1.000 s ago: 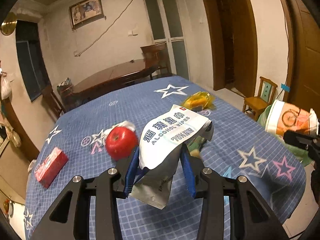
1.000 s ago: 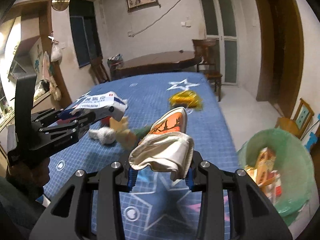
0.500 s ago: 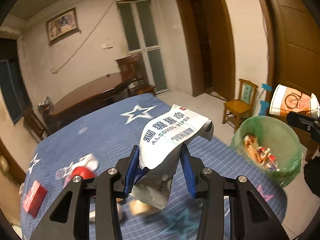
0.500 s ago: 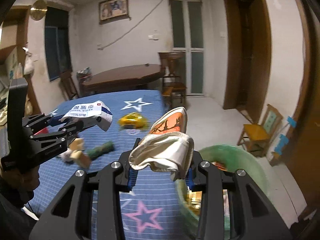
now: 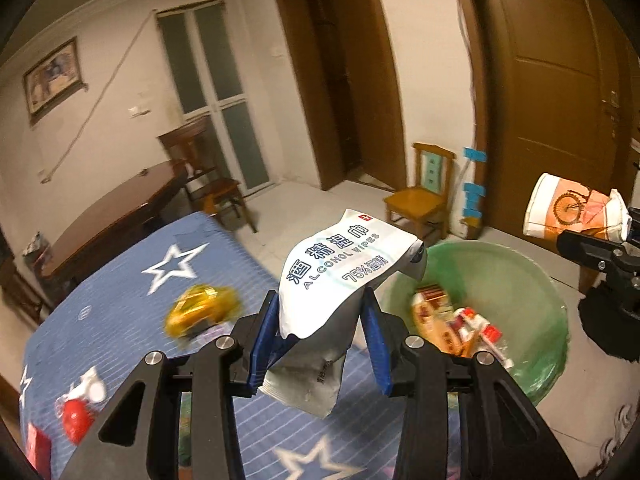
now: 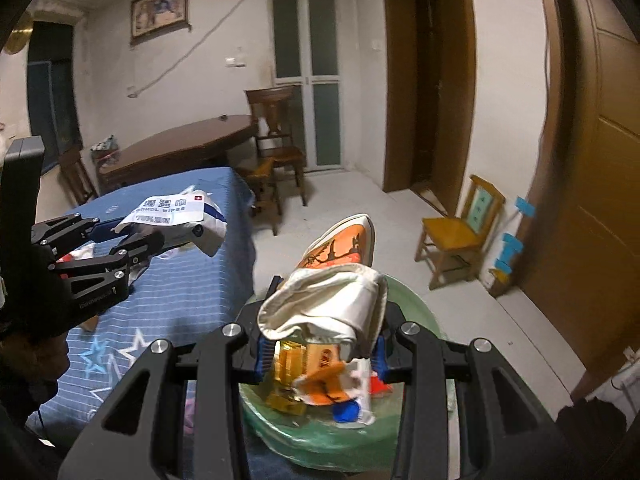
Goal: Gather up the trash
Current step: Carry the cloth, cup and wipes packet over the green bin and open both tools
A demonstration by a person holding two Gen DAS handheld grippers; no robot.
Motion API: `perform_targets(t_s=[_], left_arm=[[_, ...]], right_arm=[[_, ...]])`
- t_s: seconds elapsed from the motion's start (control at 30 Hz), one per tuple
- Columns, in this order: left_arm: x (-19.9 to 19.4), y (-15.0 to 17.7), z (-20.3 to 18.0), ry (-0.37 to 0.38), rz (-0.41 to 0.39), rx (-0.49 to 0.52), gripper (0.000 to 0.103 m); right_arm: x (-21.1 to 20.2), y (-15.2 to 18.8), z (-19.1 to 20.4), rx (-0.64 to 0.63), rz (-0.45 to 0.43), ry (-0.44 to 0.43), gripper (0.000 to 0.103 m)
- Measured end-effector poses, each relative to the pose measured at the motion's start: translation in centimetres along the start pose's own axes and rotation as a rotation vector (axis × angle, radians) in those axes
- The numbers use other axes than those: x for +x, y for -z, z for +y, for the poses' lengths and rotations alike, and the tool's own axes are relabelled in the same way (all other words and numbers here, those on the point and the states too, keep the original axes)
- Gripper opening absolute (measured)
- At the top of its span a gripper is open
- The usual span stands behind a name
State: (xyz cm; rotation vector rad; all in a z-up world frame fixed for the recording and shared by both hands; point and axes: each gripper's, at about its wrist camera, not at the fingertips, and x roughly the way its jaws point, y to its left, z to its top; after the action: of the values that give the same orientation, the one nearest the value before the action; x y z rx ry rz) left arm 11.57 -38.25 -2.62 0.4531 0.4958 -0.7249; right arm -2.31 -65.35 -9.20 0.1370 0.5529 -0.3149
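Trash in both grips: our left tool [image 5: 320, 332] pinches the wipes packet [image 5: 340, 264] just beside the green bin [image 5: 532, 292], and our right tool [image 6: 322, 348] clamps the crushed paper cup [image 6: 328, 300] above that bin, ready for dropping.
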Motion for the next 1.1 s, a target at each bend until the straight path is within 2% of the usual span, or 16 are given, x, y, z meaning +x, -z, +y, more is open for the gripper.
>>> perform_targets(t_s=[0.37,0.57,1.03,1.1], left_arm=[[3.8,-1.2,-6.2,0.064,0.023,0.083,0.043],[4.8,-0.9,-7.0,0.072,0.039,0.096,0.043],[6.8,-0.5,-6.4,0.116,0.085,0.096,0.043],[7.1,-0.5,-6.4,0.127,0.088,0.098,0.045]], right_arm=[[1.1,1.8,-3.7,0.054,0.057,0.045,0.036],[1.3,2.0,-4.1,0.065,0.068,0.038,0.036],[2.9,1.2,-5.0,0.048,0.113,0.012,0.036],[3.3,1.2,-5.0,0.043,0.126,-0.014,0.043]])
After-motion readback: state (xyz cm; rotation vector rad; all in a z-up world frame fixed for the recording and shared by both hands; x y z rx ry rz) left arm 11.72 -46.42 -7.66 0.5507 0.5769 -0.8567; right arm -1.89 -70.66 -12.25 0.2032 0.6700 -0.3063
